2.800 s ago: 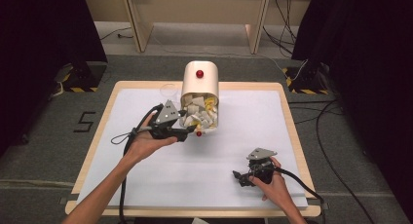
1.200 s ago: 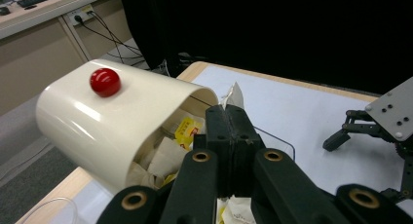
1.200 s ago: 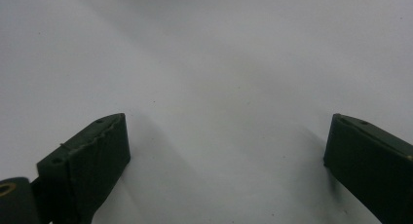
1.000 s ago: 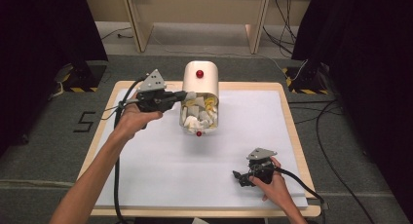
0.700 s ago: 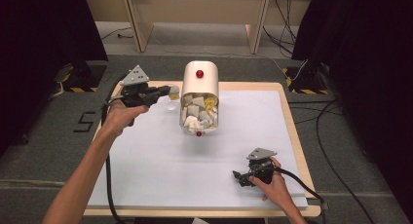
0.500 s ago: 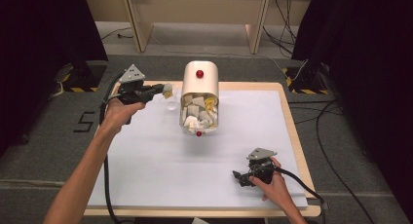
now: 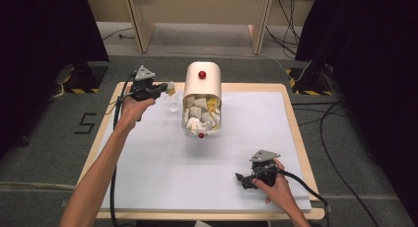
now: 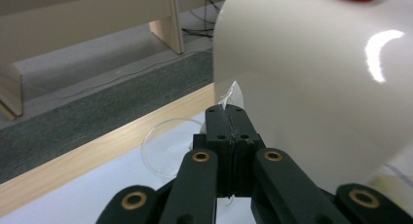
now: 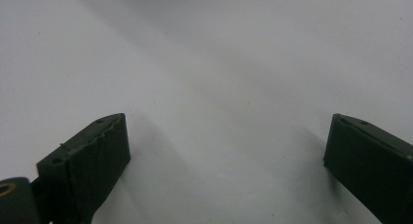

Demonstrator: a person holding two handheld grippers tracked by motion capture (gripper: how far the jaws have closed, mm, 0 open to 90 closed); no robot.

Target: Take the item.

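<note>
A cream bin (image 7: 202, 81) with a red knob (image 7: 202, 75) lies on its side at the back of the table. Its mouth (image 7: 201, 116) faces me, stuffed with white and yellow scraps. My left gripper (image 7: 165, 89) hovers just left of the bin, shut on a small pale scrap (image 7: 171, 88). In the left gripper view the shut jaws pinch that thin scrap (image 8: 233, 93) against the bin's wall (image 8: 316, 87), above a clear round cup (image 8: 163, 146). My right gripper (image 7: 245, 180) rests open on the mat at the front right, with nothing between its fingers (image 9: 92, 156).
A white mat (image 7: 162, 168) covers the wooden table (image 7: 106, 133). The clear cup (image 7: 174, 107) stands beside the bin's left side. Cables trail from both grippers, and dark curtains and wooden legs stand beyond the table.
My left gripper left the bin's mouth with a scrap, then moved left and lower to the bin's left side near the clear cup. The right gripper stayed put.
</note>
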